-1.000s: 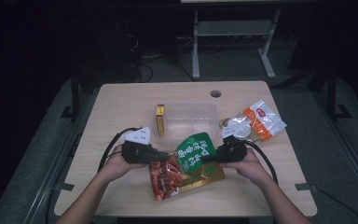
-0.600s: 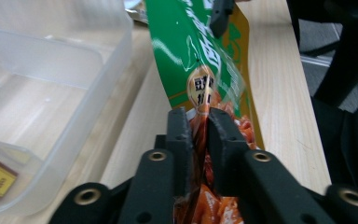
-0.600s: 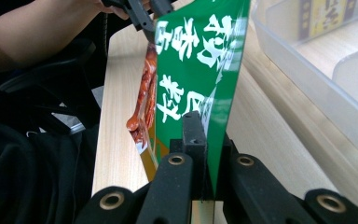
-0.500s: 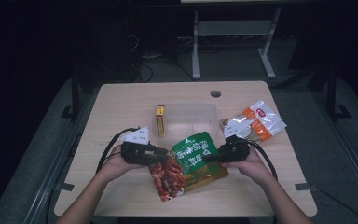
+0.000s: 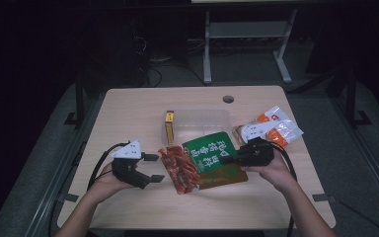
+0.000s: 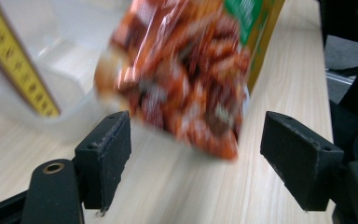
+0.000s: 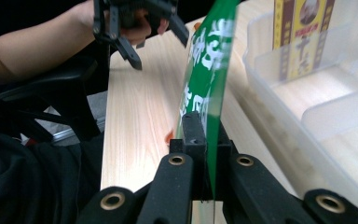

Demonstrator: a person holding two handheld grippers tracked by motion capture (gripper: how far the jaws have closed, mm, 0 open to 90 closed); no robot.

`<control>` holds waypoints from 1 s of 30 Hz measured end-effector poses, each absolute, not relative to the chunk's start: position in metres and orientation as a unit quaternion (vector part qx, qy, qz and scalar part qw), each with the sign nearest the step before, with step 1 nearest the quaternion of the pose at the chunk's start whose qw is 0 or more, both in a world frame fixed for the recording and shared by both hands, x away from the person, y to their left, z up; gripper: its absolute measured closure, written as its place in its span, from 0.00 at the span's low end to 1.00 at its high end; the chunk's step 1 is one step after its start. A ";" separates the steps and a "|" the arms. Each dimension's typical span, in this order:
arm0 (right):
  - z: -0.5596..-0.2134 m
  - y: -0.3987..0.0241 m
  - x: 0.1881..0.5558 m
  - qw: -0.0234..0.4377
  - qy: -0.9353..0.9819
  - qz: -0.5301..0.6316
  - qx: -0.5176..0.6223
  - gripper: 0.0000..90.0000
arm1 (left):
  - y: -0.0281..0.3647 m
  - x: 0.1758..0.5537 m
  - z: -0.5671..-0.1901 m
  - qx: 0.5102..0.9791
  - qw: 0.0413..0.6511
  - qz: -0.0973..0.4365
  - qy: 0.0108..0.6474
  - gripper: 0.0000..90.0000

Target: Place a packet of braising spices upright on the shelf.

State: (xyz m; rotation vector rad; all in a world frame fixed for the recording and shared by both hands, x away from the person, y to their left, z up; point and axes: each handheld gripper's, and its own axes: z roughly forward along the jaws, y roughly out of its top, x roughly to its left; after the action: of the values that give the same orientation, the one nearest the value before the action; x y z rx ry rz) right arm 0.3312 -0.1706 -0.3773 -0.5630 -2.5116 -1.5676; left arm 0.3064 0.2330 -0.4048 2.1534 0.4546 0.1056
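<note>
A snack bag (image 5: 202, 160), green on top and red-orange at its left end, is held tilted just above the table's middle. My right gripper (image 5: 233, 159) is shut on its right edge; in the right gripper view the jaws (image 7: 205, 126) pinch the green bag (image 7: 205, 56) edge-on. My left gripper (image 5: 155, 168) stands just left of the bag's red end. Its jaws have just been opening and now stand wide, with nothing between them. In the left gripper view the blurred bag (image 6: 186, 70) hangs a little beyond the open gripper (image 6: 196, 140).
A clear plastic container (image 5: 202, 121) sits behind the bag, with a yellow box (image 5: 169, 126) standing at its left end. White and orange packets (image 5: 271, 129) lie at the right. The table's front edge is near my forearms.
My left gripper let go of the bag's red end, opened wide and drew back to the left. My right gripper rose a little with the bag's edge still in it.
</note>
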 end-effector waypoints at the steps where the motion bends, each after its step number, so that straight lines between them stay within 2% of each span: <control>1: -0.374 -0.172 0.330 0.059 -0.832 -0.520 -0.186 1.00 | 0.236 0.305 -0.407 0.871 0.451 0.041 0.191 0.26; 10: -0.357 -0.179 0.327 0.028 -0.823 -0.536 -0.187 1.00 | 0.247 0.301 -0.424 0.876 0.434 0.033 0.210 0.26; 30: -0.322 -0.189 0.324 -0.027 -0.812 -0.544 -0.212 1.00 | 0.246 0.307 -0.433 0.885 0.419 0.016 0.205 0.25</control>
State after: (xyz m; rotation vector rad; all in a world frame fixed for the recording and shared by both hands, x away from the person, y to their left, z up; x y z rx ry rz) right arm 0.3241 -0.1887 -0.3217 -0.6771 -2.5953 -1.7384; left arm 0.3073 0.2462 -0.4326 2.2184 0.5140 0.0410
